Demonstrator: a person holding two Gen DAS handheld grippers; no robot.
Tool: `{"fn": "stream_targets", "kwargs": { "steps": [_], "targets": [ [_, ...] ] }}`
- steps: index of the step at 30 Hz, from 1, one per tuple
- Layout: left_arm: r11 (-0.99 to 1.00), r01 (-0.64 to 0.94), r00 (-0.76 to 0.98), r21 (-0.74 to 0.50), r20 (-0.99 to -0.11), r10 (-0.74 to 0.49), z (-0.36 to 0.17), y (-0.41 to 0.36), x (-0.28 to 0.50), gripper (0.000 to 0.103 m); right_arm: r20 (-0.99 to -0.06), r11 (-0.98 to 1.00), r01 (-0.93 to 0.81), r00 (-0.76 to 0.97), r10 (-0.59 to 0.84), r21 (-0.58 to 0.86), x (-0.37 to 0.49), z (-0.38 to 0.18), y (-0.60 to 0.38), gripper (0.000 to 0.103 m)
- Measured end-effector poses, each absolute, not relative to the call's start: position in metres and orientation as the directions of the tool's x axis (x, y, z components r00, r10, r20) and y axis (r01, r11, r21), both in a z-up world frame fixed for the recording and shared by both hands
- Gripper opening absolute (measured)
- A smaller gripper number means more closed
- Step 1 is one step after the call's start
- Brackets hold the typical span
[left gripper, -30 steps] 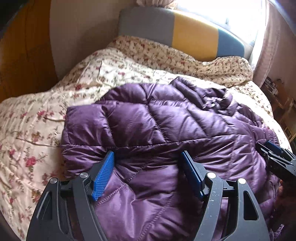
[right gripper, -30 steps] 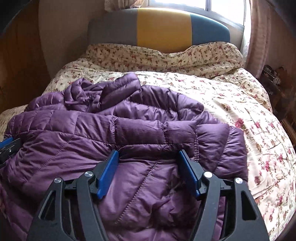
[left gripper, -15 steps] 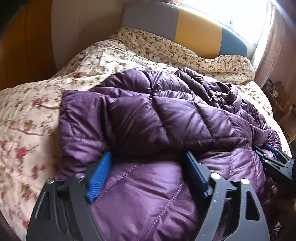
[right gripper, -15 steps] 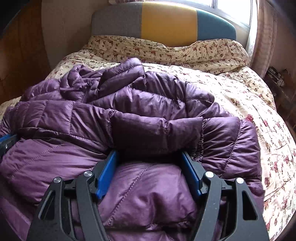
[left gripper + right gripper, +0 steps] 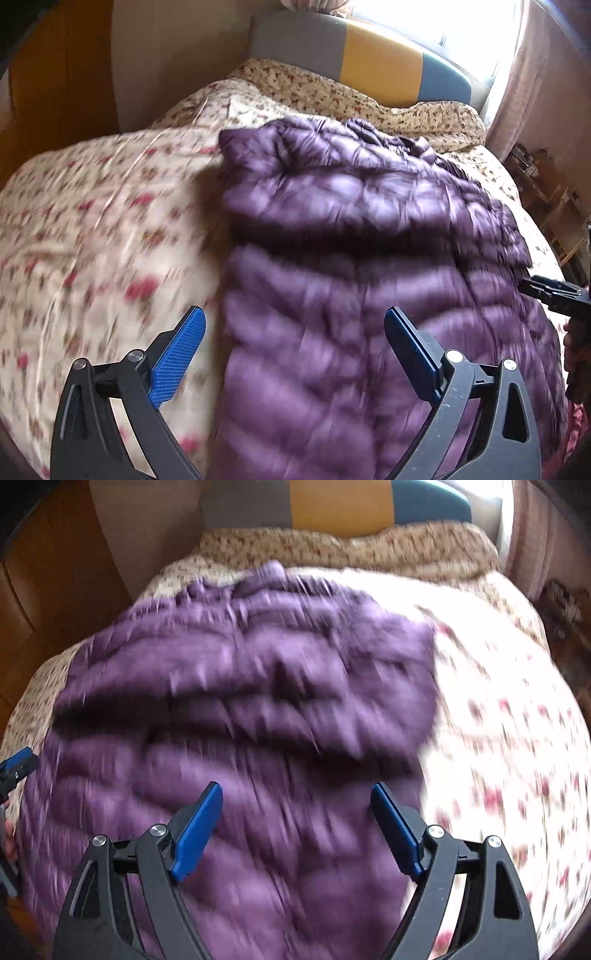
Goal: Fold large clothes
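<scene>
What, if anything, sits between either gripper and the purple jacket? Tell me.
Nothing visible does. The left gripper and the right gripper both hang with jaws open directly over the purple jacket, which lies on the floral bedspread. Both views are motion-blurred, so small things could be missed.

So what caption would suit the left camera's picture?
Left gripper, jaws open, above a purple puffer jacket lying on a floral bedspread.

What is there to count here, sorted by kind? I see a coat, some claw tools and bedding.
Purple puffer jacket: 1
Grippers, both open: 2, left gripper and right gripper
Floral quilt: 1
Headboard: 1
Total: 5
</scene>
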State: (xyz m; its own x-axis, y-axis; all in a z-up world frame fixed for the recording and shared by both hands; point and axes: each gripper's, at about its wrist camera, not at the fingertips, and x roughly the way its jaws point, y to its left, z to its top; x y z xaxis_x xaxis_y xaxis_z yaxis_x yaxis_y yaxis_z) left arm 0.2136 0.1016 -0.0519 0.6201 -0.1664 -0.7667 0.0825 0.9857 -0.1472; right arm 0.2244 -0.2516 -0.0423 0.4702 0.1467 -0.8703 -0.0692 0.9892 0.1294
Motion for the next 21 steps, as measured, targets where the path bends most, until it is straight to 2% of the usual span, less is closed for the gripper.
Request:
{"fn": "stream_targets", "kwargs": {
  "steps": [6, 8, 12, 15, 17, 19, 20, 21],
  "targets": [
    [0.984, 0.03, 0.597, -0.175, -0.786, -0.158, -0.064, 0.132, 0.144, 0.095, -0.905, 0.984, -0.048, 0.389, 0.175, 0.17, 0.143, -0.052, -0.283, 0.082],
    [0.981, 0.03, 0.586, -0.192, -0.791, -0.173, -0.068, 0.136, 0.124, 0.086, -0.906, 0.978, -0.044, 0.37, 0.204, 0.203, 0.114, -0.055, -0.289, 0.082],
    [0.967, 0.015, 0.564, -0.255, -0.796, -0.219, -0.077, 0.144, 0.08, 0.075, -0.895, 0.961, -0.039, 0.354, 0.27, 0.275, 0.072, -0.054, -0.296, 0.082],
    [0.957, 0.011, 0.556, -0.29, -0.794, -0.246, -0.082, 0.145, 0.06, 0.072, -0.89, 0.95, -0.067, 0.334, 0.311, 0.307, 0.052, -0.054, -0.29, 0.075],
    [0.95, 0.025, 0.55, -0.312, -0.789, -0.274, -0.084, 0.142, 0.049, 0.065, -0.888, 0.948, -0.101, 0.334, 0.317, 0.301, 0.041, -0.053, -0.284, 0.065],
    [0.952, 0.055, 0.555, -0.301, -0.783, -0.28, -0.084, 0.136, 0.041, 0.048, -0.878, 0.936, -0.119, 0.326, 0.352, 0.331, 0.037, -0.05, -0.283, 0.041],
    [0.951, 0.066, 0.558, -0.301, -0.779, -0.285, -0.083, 0.135, 0.038, 0.042, -0.873, 0.931, -0.14, 0.324, 0.364, 0.336, 0.036, -0.047, -0.28, 0.034],
    [0.949, 0.083, 0.562, -0.306, -0.772, -0.298, -0.081, 0.132, 0.035, 0.03, -0.87, 0.929, -0.153, 0.327, 0.368, 0.336, 0.039, -0.045, -0.277, 0.023]
  ]
}}
